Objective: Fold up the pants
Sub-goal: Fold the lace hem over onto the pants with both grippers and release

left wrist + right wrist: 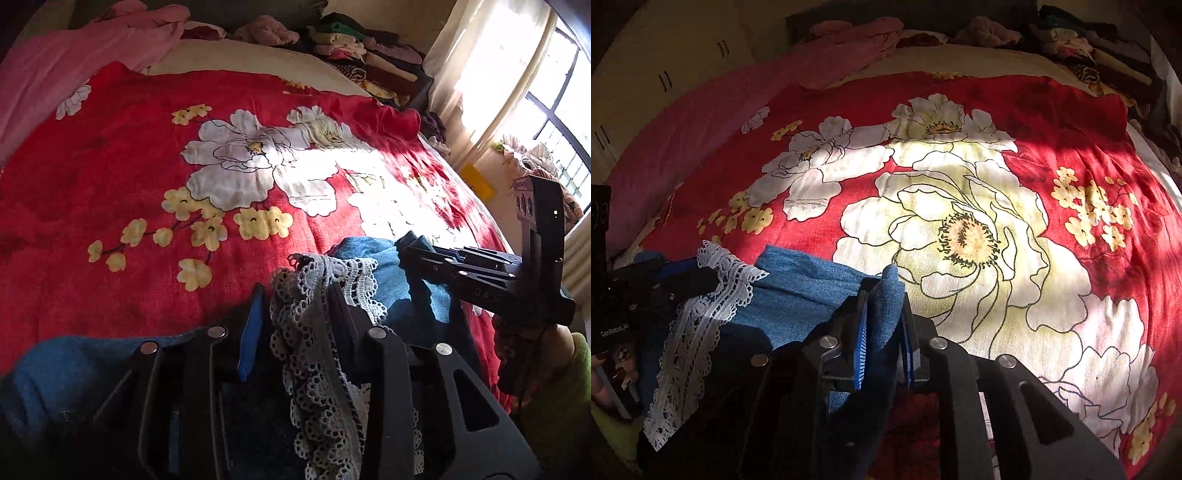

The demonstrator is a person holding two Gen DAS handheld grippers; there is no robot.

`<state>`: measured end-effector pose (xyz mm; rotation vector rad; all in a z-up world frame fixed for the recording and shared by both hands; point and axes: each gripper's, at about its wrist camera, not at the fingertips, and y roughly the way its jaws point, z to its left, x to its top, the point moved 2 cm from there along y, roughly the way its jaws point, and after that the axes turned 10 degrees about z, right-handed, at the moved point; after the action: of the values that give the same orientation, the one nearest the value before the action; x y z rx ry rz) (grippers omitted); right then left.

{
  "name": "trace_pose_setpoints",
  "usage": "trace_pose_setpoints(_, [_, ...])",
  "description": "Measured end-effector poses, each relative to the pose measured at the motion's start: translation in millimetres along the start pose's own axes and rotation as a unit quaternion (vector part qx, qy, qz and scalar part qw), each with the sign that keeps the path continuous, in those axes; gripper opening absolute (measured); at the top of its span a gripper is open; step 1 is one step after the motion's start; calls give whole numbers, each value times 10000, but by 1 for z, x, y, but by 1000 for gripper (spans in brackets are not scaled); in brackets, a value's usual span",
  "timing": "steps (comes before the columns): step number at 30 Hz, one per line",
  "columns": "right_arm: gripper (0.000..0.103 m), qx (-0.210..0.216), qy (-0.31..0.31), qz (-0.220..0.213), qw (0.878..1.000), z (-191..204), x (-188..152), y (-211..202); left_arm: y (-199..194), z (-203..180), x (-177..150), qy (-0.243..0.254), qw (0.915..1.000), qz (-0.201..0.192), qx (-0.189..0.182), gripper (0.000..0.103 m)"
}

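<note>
The pants (809, 288), blue denim with a white lace trim (701, 314), lie bunched at the near edge of a red bedspread (110, 184) printed with large white and small yellow flowers. The left gripper (295, 310) is clamped on the lace trim (314, 332): the lace fills the space between its two fingers (253, 325) and hangs down past them toward the camera. The right gripper (884, 325) is clamped on a fold of the blue denim, which stands up between its blue ribbed pads (860, 350) and rises slightly past the tips. In the left wrist view the right gripper (410, 243) enters from the right side and its tip meets the denim (369, 254) just beside the lace. In the right wrist view the left gripper (713, 277) sits to the left of the pants, at the lace edge. Both grippers hold the same end of the pants, near each other, with the fabric sagging between them. A band of sunlight falls across the bedspread beyond the pants. A pink blanket (55, 74) lies along the far left of the bedspread, and a stack of folded clothes (369, 62) sits at its far right corner, near a bright window (554, 110).
</note>
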<state>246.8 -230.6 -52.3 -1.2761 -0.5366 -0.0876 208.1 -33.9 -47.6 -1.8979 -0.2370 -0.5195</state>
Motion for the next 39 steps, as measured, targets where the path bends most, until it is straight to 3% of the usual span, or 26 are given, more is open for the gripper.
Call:
trace_pose_setpoints(5, [53, 105, 321, -541, 9980, -7, -11, -50, -31, 5, -8, 53, 9994, -264, 236, 38])
trace_pose_setpoints(9, [66, 330, 258, -864, 9954, 4, -31, -85, -55, 7, -24, -7, 9986, -417, 313, 53])
trace_pose_setpoints(12, [66, 430, 104, -946, 9945, 15, -47, -101, -67, 5, -38, 70, 9979, -448, 456, 60])
trace_pose_setpoints(14, [66, 471, 16, -950, 9944, 22, -59, -108, -75, 5, -47, 20, 9982, -473, 361, 63])
trace_pose_setpoints(17, [80, 439, -108, -902, 9949, 30, -77, -115, -88, 0, -59, 73, 9980, -514, 369, 68])
trace_pose_setpoints(25, [80, 586, -328, -463, 9967, 51, -127, -101, -97, -8, -104, -46, 9996, -258, 115, 68])
trace_pose_setpoints(26, [80, 566, -356, -426, 9969, 54, -131, -99, -95, -9, -110, -120, 9998, -164, -3, 67])
trace_pose_setpoints(30, [80, 611, -424, -247, 9969, 60, -139, -87, -83, -11, -130, -485, 9969, 163, -591, 49])
trace_pose_setpoints(37, [80, 534, -439, -140, 9975, 62, -142, -79, -53, -24, -141, -686, 9932, 584, -742, 47])
trace_pose_setpoints(38, [80, 511, -443, -125, 9976, 62, -142, -78, -48, -25, -141, -713, 9927, 587, -780, 43])
trace_pose_setpoints(39, [80, 493, -442, -115, 9977, 62, -143, -77, -44, -27, -142, -693, 9932, 599, -722, 18])
